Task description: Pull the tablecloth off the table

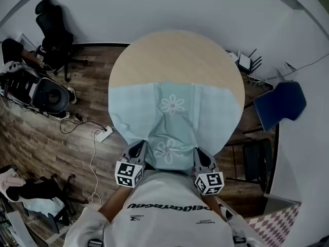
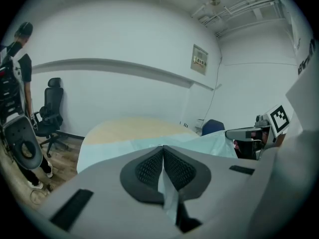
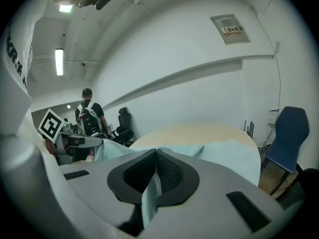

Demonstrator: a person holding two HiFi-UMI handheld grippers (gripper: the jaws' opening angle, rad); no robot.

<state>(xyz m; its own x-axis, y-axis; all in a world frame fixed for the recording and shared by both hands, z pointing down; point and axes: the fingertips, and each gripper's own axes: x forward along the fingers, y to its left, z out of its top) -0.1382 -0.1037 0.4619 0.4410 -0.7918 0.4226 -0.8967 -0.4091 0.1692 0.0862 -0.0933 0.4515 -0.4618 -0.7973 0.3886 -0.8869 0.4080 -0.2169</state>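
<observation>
A pale blue tablecloth with white flower prints covers only the near half of the round wooden table; the far half of the top is bare. The cloth's near edge hangs toward me in folds. My left gripper is shut on the cloth's near left edge, and a strip of tablecloth is pinched between its pads. My right gripper is shut on the near right edge, with a strip of the tablecloth caught between its pads. The right gripper also shows in the left gripper view.
A blue chair stands right of the table, with a router on the floor behind it. A black office chair, gear and cables lie on the wood floor at left. A person stands by the far wall.
</observation>
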